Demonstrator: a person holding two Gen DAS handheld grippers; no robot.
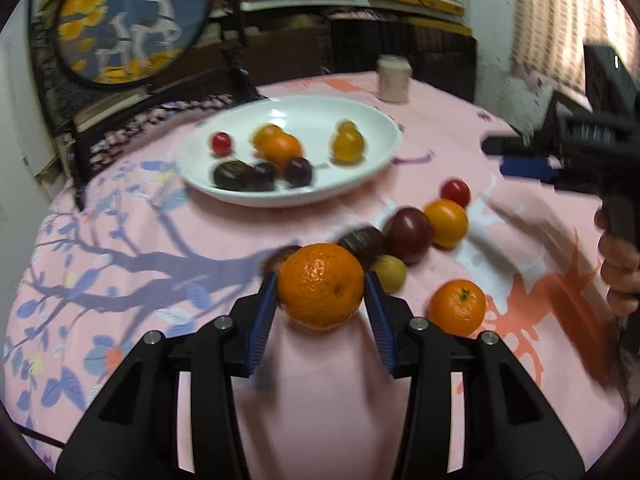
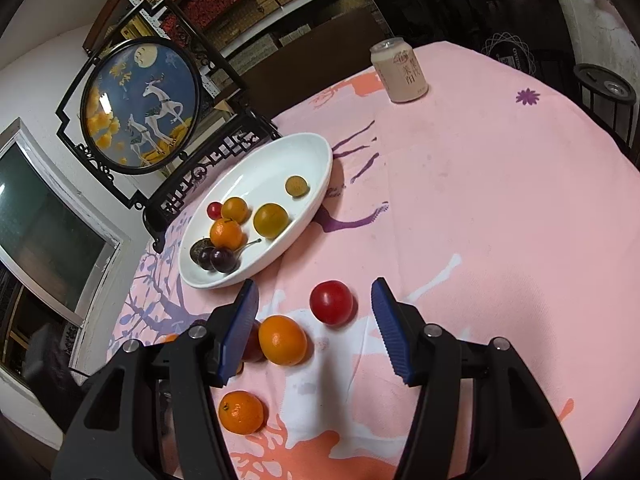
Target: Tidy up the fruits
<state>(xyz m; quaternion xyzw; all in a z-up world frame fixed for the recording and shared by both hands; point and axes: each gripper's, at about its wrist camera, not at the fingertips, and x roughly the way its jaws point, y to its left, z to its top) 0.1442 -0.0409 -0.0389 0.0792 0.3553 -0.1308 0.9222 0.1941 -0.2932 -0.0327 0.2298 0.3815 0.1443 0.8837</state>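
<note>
The left tongs (image 1: 321, 284) gripped a mandarin orange (image 1: 320, 285) between their blue pads, one pad on each flank, the fruit seemingly lifted just clear of the pink desk (image 1: 132, 216). It looked round, glossy and pebbled, with no long axis to speak of. The white plate (image 1: 372, 120) lay straight ahead of those tongs and a little left, beyond a huddle of loose fruit: a dark plum (image 1: 409, 233), a yellow-orange tomato (image 1: 446, 222), a small red cherry tomato (image 1: 455, 193) and a second mandarin (image 1: 458, 306) off to the right. I judged the carry would go forward over that huddle to the plate, which already held several small fruits.

The right tongs (image 2: 314, 318) hung open and empty above the desk, their pads well apart, with a red tomato (image 2: 331, 302) just ahead between them and an orange tomato (image 2: 282, 339) nearer the left pad. A pale drinks can (image 2: 398, 71) stood at the far edge.
</note>
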